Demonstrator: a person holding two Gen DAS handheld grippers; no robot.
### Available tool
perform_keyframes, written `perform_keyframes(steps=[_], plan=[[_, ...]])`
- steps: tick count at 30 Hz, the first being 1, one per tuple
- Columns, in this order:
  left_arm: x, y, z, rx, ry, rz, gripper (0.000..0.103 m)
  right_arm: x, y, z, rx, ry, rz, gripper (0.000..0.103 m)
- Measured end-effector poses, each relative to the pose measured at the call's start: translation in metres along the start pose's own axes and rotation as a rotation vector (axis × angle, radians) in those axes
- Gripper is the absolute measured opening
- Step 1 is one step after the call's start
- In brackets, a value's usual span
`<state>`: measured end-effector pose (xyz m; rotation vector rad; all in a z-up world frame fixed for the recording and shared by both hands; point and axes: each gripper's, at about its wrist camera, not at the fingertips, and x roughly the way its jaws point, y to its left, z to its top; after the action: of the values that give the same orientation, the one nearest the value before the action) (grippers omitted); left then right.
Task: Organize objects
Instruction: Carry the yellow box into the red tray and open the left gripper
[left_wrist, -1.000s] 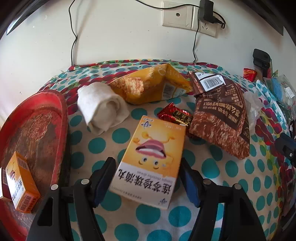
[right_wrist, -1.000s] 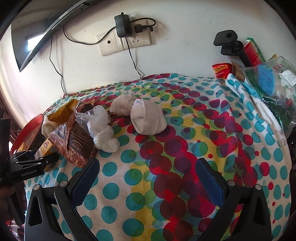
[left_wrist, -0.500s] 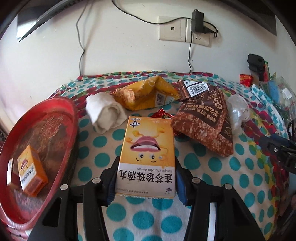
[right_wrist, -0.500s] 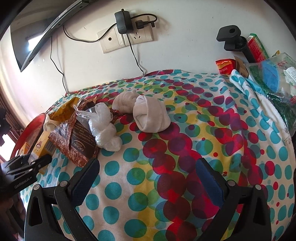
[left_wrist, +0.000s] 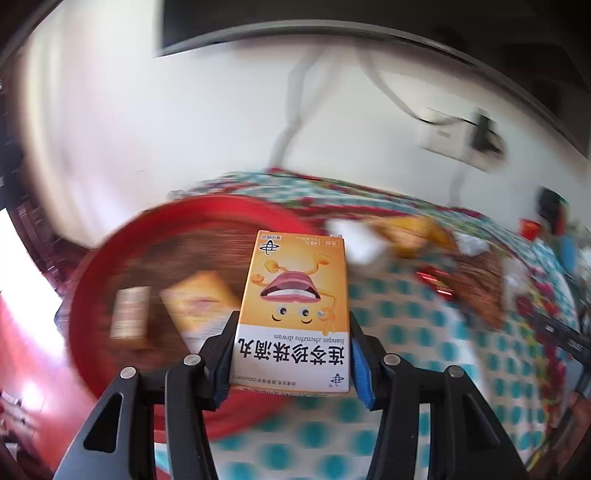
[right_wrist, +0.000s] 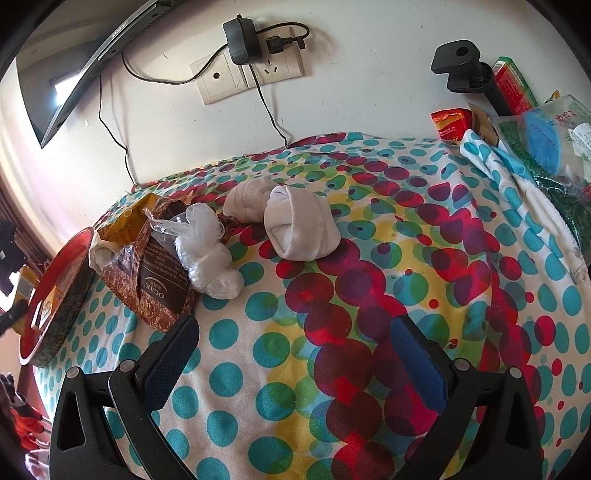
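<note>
Left wrist view: the left gripper (left_wrist: 291, 354) is clamped on a yellow box (left_wrist: 295, 306), its blue pads pressing the box's two long sides near the white end with black print. The box is held up off the cloth (left_wrist: 406, 332), with its far end over the rim of the red tray (left_wrist: 92, 266). The background is motion-blurred. In the tray lie a smaller orange box (left_wrist: 195, 306) and, just left of it, a small pale pack (left_wrist: 129, 314); their details cannot be read. To the right on the dotted cloth sit a white roll (left_wrist: 354, 243), a yellow bag (left_wrist: 410, 236), a brown bag (left_wrist: 476, 288) and a small red wrapper (left_wrist: 436, 284), all smeared.

Right wrist view: the right gripper (right_wrist: 295, 354) hangs above the cloth (right_wrist: 258, 350) with its fingers wide apart and nothing between them. Ahead lie two rolled white socks (right_wrist: 299, 229) touching each other, a crumpled clear plastic bag (right_wrist: 207, 258) resting against a brown bag (right_wrist: 155, 284), and a yellow bag (right_wrist: 129, 221) behind that. The red tray (right_wrist: 62, 295) stands at the cloth's left edge, seen nearly edge-on. On the wall are a socket (right_wrist: 251, 74) with a black charger (right_wrist: 240, 40) plugged in.
</note>
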<state>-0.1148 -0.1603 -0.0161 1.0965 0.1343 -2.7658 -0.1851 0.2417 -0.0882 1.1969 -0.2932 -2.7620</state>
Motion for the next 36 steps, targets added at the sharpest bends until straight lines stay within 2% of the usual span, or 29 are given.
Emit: perform_keyframes(steps=[6, 11, 16, 18, 23, 30, 36], plan=[[0.006, 0.101, 0.019, -0.138, 0.029, 0.133, 0.053, 0.001, -0.001, -0.001, 0.003, 0.005, 0.000, 0.103], [0.025, 0.149, 0.038, -0.196, 0.071, 0.205, 0.053, 0.002, -0.001, -0.002, 0.008, 0.009, 0.001, 0.103], [0.057, 0.154, 0.058, -0.236, 0.105, 0.232, 0.053, 0.003, -0.001, -0.001, 0.010, 0.013, 0.002, 0.103], [0.075, 0.153, 0.065, -0.243, 0.128, 0.219, 0.053, 0.005, 0.000, -0.002, 0.011, 0.018, 0.005, 0.103], [0.117, 0.140, 0.077, -0.196, 0.184, 0.217, 0.053, 0.006, 0.002, -0.002, 0.016, 0.029, 0.017, 0.103], [0.150, 0.129, 0.076, -0.184, 0.212, 0.212, 0.053, 0.010, 0.003, -0.001, 0.014, 0.043, 0.033, 0.103], [0.160, 0.130, 0.071, -0.202, 0.223, 0.223, 0.053, 0.011, 0.002, -0.001, 0.018, 0.046, 0.040, 0.103]])
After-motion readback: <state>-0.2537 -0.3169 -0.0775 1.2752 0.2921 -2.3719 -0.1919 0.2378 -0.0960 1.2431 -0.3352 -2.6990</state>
